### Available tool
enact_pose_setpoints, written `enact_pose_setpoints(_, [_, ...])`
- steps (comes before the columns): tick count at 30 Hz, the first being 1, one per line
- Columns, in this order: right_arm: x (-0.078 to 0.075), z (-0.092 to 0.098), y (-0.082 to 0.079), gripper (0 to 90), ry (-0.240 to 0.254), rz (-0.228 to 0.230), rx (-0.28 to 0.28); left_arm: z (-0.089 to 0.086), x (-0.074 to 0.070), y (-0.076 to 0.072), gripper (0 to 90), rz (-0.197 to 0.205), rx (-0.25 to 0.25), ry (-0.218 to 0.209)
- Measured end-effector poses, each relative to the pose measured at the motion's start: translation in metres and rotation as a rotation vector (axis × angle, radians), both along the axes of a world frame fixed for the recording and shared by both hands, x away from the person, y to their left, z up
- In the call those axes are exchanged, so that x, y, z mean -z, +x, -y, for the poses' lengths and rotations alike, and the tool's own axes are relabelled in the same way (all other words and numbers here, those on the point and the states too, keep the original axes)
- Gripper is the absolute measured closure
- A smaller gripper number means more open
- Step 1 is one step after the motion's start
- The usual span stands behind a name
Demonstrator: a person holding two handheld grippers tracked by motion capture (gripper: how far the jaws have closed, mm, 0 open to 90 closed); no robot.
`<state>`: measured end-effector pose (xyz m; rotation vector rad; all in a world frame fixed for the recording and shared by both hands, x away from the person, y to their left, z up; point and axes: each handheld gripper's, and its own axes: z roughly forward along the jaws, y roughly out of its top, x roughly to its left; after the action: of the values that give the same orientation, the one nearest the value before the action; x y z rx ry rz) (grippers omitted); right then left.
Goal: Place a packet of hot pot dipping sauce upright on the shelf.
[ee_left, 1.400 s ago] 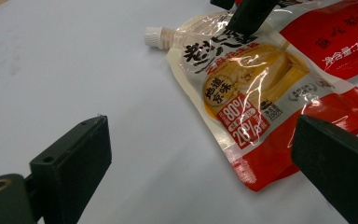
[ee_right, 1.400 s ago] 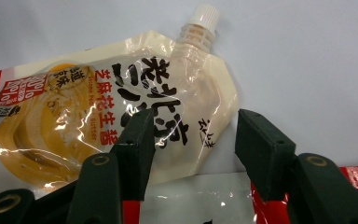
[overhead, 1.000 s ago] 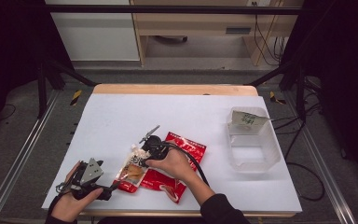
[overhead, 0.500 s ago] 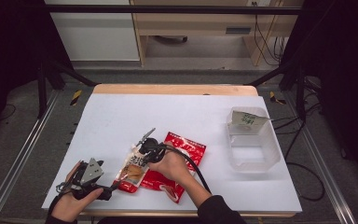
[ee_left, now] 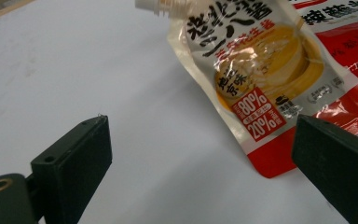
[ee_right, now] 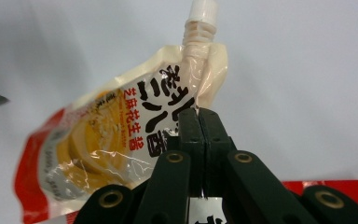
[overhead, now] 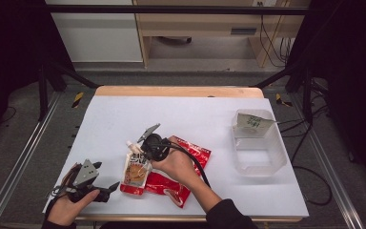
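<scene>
A cream and red spouted pouch (overhead: 135, 171) with a white cap (ee_right: 203, 10) hangs tilted at the front of the white table (overhead: 195, 114), its lower end by the surface. My right gripper (overhead: 142, 151) is shut on the pouch (ee_right: 116, 140) at its upper edge beside the spout; the jaws have just been closing on it. My left gripper (overhead: 108, 187) rests at the table's front left corner, open, with nothing between its jaws. In the left gripper view the pouch (ee_left: 256, 79) lies ahead of the left gripper (ee_left: 200, 149).
A red flat packet (overhead: 193, 153) lies under and to the right of the pouch. A clear plastic box (overhead: 259, 143) with a paper label stands at the right side. A wooden edge runs along the table's far side.
My right gripper closed on the pouch's top edge and rose, lifting the spout end off the table. The left hand has stayed in place.
</scene>
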<state>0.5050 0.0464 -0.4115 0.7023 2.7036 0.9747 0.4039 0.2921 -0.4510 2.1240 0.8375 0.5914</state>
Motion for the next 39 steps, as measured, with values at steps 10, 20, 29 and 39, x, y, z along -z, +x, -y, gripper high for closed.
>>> enact_pose_setpoints(10, [-0.038,-0.005,-0.008,90.0,0.062,0.039,-0.032,-0.003,-0.002,0.0,5.0,0.008,-0.002,-0.02])
enact_pose_setpoints(20, [-0.059,-0.004,-0.006,90.0,0.08,0.076,-0.045,-0.004,-0.003,0.0,5.0,0.014,-0.001,-0.021])
enact_pose_setpoints(29, [-0.072,0.011,0.001,90.0,0.101,0.093,-0.024,-0.002,-0.003,-0.001,5.2,0.01,0.012,-0.025])
enact_pose_setpoints(39, [-0.084,0.045,-0.002,90.0,0.095,0.107,-0.017,0.004,-0.003,-0.001,5.2,0.004,0.039,-0.015])
